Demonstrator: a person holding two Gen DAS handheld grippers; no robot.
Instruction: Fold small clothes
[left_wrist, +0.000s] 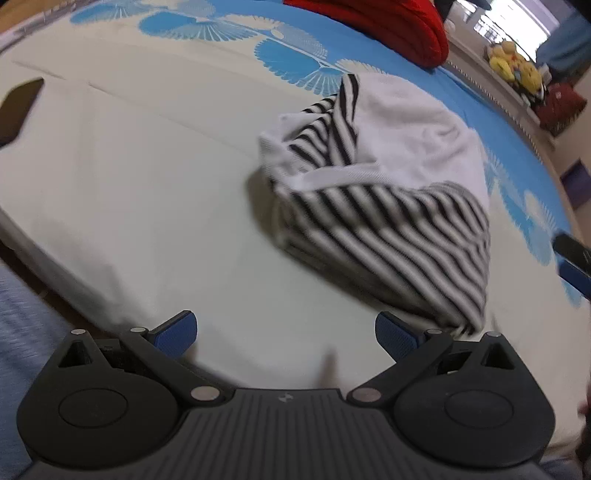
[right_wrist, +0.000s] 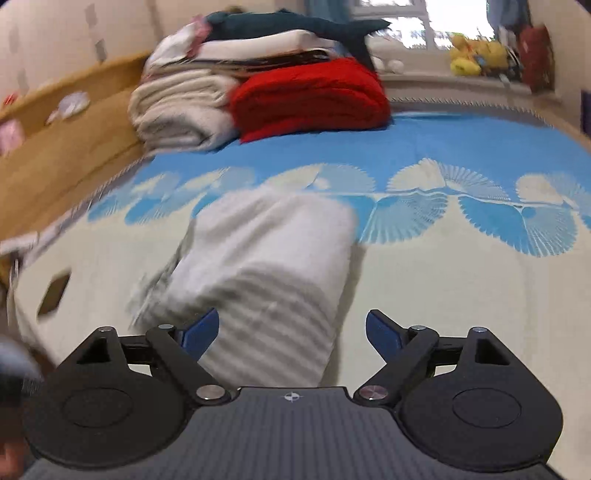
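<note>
Striped garment (left_wrist: 384, 206) bundled on bedsheet (left_wrist: 147, 184), left tongs (left_wrist: 284, 332) spread wide, empty, right tongs (right_wrist: 291, 332) wide, empty.

wrist views low, sharing striped garment (left_wrist: 388, 206)

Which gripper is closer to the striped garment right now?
Right, judging by each view. The right gripper hangs open at the near edge of the striped garment, one finger overlapping the cloth. The left gripper is open too, set back with bare sheet ahead of it.
</note>
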